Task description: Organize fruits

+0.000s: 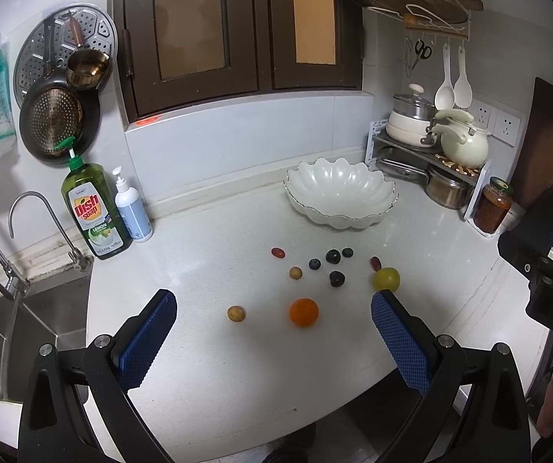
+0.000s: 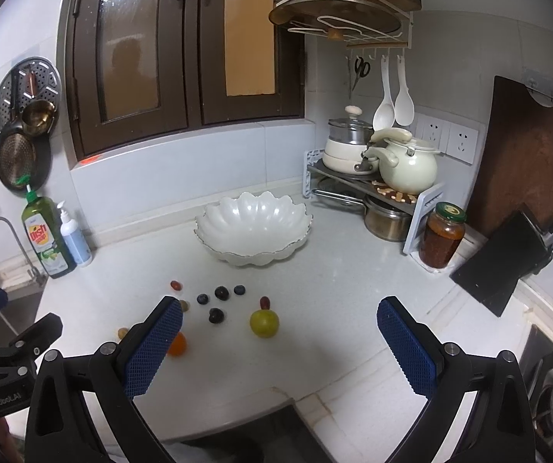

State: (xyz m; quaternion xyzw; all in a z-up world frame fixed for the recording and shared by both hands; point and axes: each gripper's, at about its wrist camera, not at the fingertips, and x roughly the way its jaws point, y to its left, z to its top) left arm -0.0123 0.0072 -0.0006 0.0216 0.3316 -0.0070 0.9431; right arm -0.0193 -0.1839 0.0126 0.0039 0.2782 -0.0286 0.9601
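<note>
While both pairs of fingers gape with nothing held, the orange [image 1: 304,311] lies straight ahead of the left gripper [image 1: 273,332], nearer it than the right gripper [image 2: 279,333].

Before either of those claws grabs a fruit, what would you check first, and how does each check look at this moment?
1. Left gripper open, holding nothing: ok.
2. Right gripper open, holding nothing: ok.
3. White bowl upright, nothing inside: ok.
4. Fruits loose on the counter, none in the bowl: ok.
5. Orange lies between the left gripper's fingers' line: ok.
6. Green fruit firmness: cannot tell.
</note>
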